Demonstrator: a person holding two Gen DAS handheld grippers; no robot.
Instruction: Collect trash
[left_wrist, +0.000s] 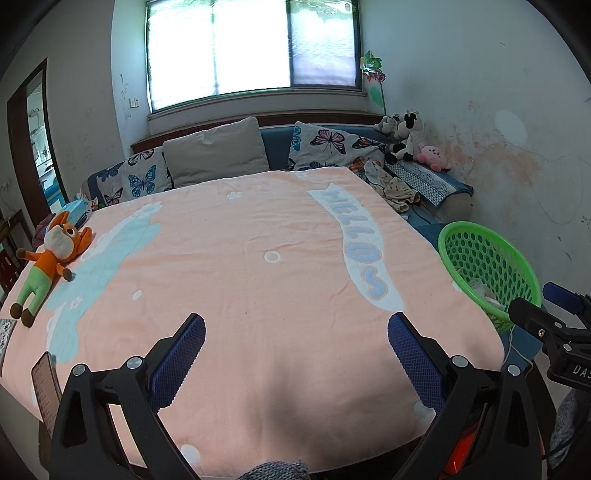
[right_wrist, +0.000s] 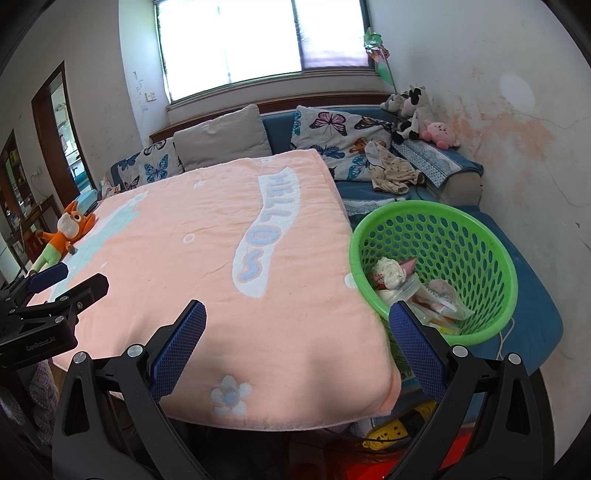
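Fingers spread and empty on both our left gripper (left_wrist: 295, 354) and right gripper (right_wrist: 297, 349), we hover over the pink-covered table (left_wrist: 240, 266), the trash (right_wrist: 413, 291) apparently all collected in the green basket (right_wrist: 480, 229), so we judge only withdrawing remains.

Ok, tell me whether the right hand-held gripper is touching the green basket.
Cannot tell. In the right wrist view one finger overlaps the green basket rim, but that may only be line of sight; neither view shows contact or gap.

A blue finger partly hides the green basket's (right_wrist: 432, 218) trash (right_wrist: 391, 273).
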